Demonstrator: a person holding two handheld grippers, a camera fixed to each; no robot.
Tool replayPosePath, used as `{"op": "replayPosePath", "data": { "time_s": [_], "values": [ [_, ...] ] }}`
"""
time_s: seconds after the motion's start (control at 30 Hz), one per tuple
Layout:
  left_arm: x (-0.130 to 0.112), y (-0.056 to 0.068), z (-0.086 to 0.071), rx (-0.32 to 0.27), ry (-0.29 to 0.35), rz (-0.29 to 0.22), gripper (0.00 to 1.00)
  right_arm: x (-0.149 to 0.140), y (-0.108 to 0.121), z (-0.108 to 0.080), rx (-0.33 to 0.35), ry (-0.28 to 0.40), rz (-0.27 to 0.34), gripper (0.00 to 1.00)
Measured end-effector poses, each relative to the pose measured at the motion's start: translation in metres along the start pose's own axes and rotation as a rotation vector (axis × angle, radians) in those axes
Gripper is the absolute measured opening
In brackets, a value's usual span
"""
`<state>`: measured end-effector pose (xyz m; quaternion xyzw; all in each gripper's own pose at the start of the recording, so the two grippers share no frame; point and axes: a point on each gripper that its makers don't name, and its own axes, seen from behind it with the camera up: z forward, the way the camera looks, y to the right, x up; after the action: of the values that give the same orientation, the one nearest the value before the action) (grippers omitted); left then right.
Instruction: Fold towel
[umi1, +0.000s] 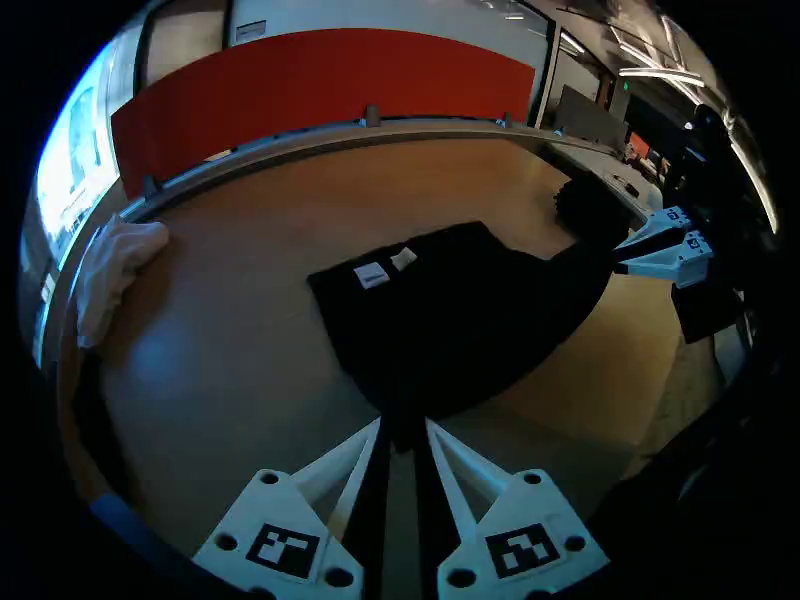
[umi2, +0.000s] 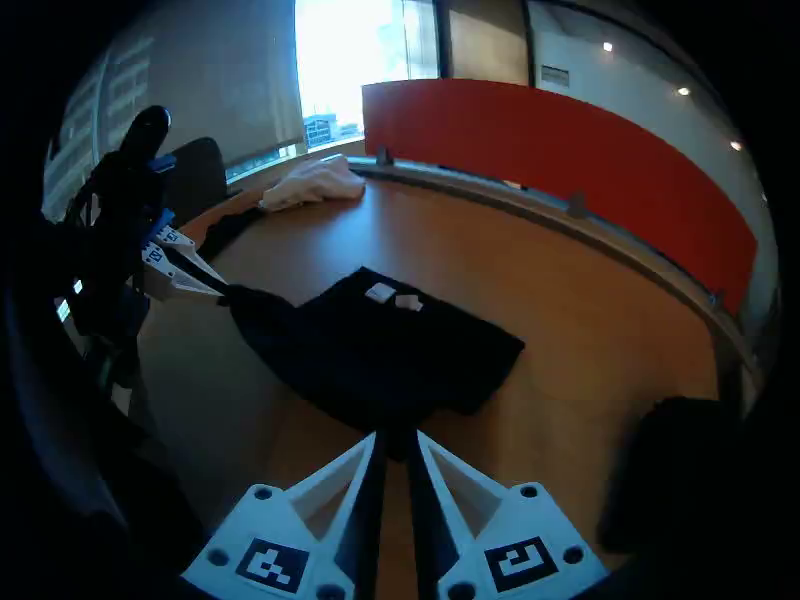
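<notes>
Curved wood makes up the surface (umi1: 250, 330), backed by a low rail and a long red panel (umi1: 320, 90), with a bright window (umi2: 350, 60) beyond one end. A black towel (umi1: 460, 310) lies spread near the middle of the surface, with two small white tags (umi1: 385, 268) on its top face.

The left tongs (umi1: 405, 440) are closed tight on the towel's edge. The right tongs (umi2: 397, 445) are likewise clamped on the towel's edge. In each view the other tongs show off to the side, pinching a corner of the towel that is pulled up off the wood into a point.

A crumpled white cloth (umi1: 115, 265) sits at the surface's far edge, well apart from the towel. A dark heap (umi1: 590, 205) lies near the rail.
</notes>
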<state>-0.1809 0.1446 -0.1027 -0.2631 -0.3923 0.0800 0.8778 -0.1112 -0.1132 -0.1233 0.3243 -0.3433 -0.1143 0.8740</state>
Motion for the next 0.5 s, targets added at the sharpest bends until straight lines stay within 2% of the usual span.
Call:
{"op": "replayPosePath", "data": {
  "time_s": [0.2, 0.5],
  "values": [
    [0.011, 0.003, -0.015, -0.003, 0.010, -0.002, 0.15, 0.013, 0.000, -0.014, -0.002, 0.012, -0.003, 0.14],
    [0.018, 0.009, -0.029, -0.015, 0.013, -0.005, 0.15, 0.021, -0.004, -0.029, -0.004, 0.016, -0.013, 0.14]
  ]
}}
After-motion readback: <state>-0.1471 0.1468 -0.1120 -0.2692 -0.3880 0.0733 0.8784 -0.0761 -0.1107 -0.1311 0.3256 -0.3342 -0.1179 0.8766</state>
